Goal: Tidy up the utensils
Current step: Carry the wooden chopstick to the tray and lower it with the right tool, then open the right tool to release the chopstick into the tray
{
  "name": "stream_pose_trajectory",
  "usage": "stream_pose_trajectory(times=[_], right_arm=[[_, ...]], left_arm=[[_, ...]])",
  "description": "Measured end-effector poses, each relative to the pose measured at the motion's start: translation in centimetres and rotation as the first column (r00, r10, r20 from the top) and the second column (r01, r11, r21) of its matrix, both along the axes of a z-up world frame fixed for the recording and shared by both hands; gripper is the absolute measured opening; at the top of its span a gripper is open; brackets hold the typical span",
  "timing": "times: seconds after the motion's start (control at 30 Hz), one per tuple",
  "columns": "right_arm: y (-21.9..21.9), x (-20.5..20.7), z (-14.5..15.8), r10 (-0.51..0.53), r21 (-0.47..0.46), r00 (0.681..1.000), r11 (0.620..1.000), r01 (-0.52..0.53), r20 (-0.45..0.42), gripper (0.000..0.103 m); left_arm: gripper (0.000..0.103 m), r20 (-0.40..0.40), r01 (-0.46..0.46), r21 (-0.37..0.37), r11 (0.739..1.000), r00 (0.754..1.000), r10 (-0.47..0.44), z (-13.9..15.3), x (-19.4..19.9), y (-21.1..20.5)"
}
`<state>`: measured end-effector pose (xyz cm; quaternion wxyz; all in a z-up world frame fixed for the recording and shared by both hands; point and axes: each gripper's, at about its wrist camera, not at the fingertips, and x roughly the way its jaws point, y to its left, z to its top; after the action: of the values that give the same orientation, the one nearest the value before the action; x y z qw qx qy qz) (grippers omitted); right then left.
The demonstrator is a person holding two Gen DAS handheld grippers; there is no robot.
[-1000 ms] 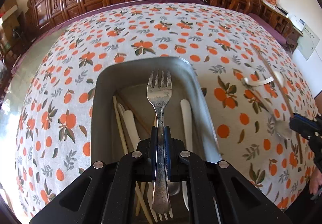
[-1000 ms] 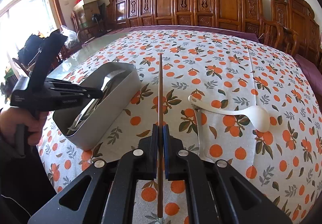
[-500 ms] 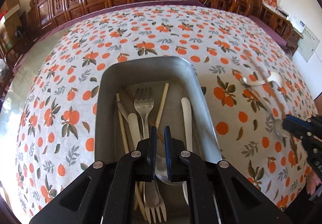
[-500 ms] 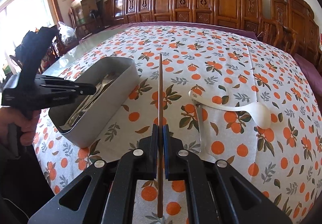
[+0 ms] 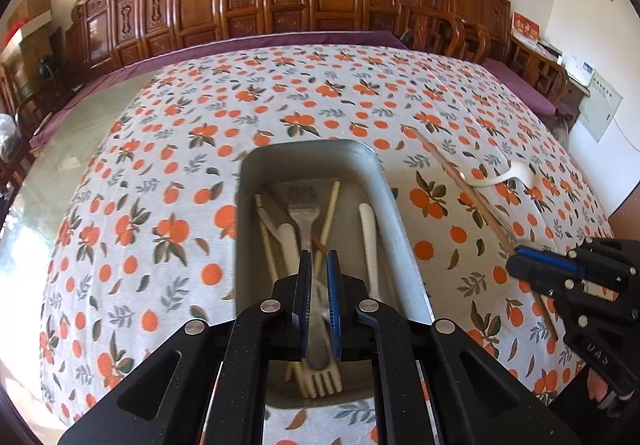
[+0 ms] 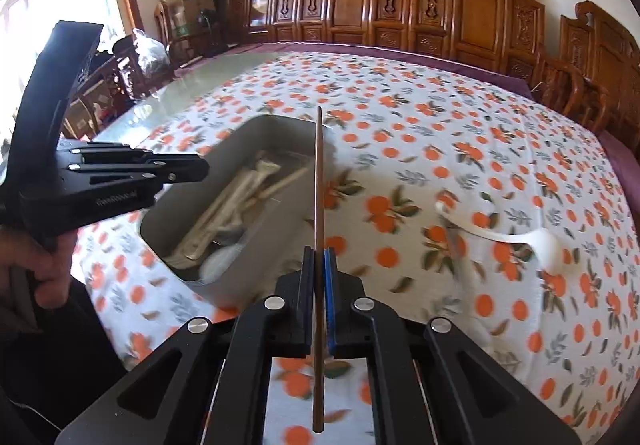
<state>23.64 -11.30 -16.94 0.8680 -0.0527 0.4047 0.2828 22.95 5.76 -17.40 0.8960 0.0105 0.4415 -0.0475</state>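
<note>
The brown wooden chopstick (image 6: 318, 181) is clamped between the closed jaws of the right gripper (image 6: 319, 265), a thin straight stick running forward past the fingertips, its far tip reaching over the near right rim of the grey metal tray (image 6: 256, 241). In the left wrist view the same stick (image 5: 468, 189) slants across the cloth to the right of the tray (image 5: 400, 221), apart from its wall.

The tray is a deep rounded-corner rectangle with smooth matte walls. Inside lie a steel fork (image 5: 306, 221), pale wooden chopsticks (image 5: 329, 213), a white plastic utensil (image 5: 370, 241) along the right wall and a pale pronged utensil (image 5: 320, 379) at the near end. The floor is crowded; most free space is at the far end.

The left gripper (image 5: 319, 265) hangs above the tray's near half, jaws nearly together with only a narrow gap and nothing gripped.

A white ladle-like spoon (image 6: 516, 239), smooth and curved, lies on the cloth to the right, well apart from the tray. The tablecloth (image 6: 460, 133), white with orange fruit and leaves, is open beyond and to both sides. Carved wooden chairs (image 6: 400, 5) line the far edge.
</note>
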Motion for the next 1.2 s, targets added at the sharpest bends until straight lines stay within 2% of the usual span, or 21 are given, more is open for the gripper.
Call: stream_pose_trajectory(times=[0.23,0.37,0.9,1.07,1.13,1.2], right_arm=[[3.8,0.8,0.7,0.033,0.049,0.997,0.998,-0.030,-0.065,0.006],[5.5,1.9,0.5,0.027,0.065,0.994,0.998,-0.020,-0.107,0.006],[9.7,5.4,-2.8,-0.050,0.091,0.969,0.993,0.075,-0.242,0.006],[10.5,5.5,-3.4,-0.058,0.075,0.970,0.994,0.078,-0.234,0.006],[10.6,5.7,-3.5,-0.057,0.083,0.969,0.993,0.079,-0.239,0.006],[10.8,5.9,-3.5,-0.045,0.100,0.971,0.992,0.071,-0.236,0.006]], left_arm=[[0.007,0.037,-0.040,-0.003,0.999,0.999,0.041,1.0,-0.8,2.6],[0.007,0.041,-0.061,-0.028,0.998,0.997,0.062,1.0,-0.8,4.1],[0.008,0.026,-0.100,-0.052,0.994,0.995,0.101,0.2,-1.0,7.2],[0.009,0.024,-0.099,-0.058,0.993,0.995,0.100,0.2,-1.0,7.1],[0.014,0.026,-0.097,-0.059,0.994,0.995,0.099,0.2,-1.0,7.0],[0.014,0.029,-0.094,-0.057,0.994,0.995,0.096,0.3,-1.1,6.9]])
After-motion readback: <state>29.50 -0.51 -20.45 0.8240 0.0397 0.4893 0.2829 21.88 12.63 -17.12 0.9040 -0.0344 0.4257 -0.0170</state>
